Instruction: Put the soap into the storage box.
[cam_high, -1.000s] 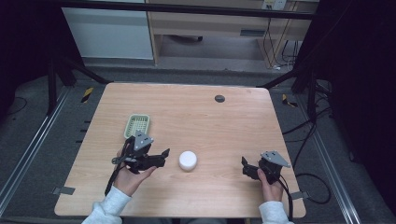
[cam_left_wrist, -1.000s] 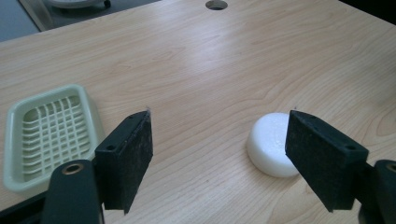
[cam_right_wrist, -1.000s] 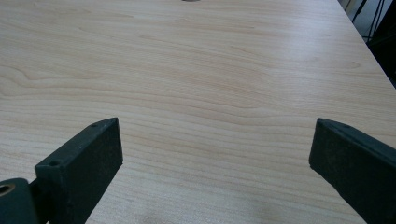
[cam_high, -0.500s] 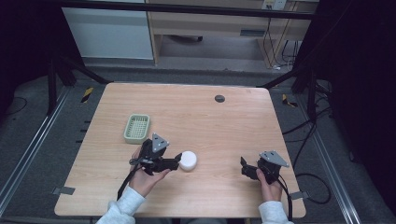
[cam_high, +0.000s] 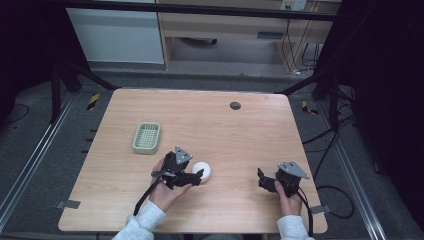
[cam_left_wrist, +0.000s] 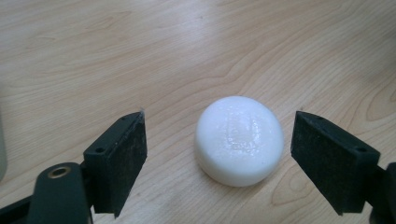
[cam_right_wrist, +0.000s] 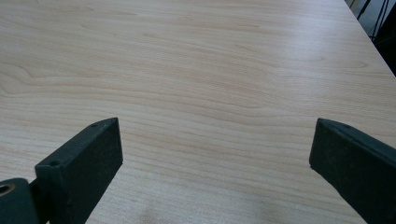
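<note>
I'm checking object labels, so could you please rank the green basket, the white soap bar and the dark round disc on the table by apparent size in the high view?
1. green basket, clearly largest.
2. white soap bar, partly hidden by the left gripper.
3. dark round disc, smallest, though it lies farthest from the camera.

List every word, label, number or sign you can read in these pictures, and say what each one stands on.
None can be read.
White soap bar, between the open jaws of the left gripper: a raised stamp on top, too faint and blurred to read.
Green basket, wooden table: no lettering visible.
</note>
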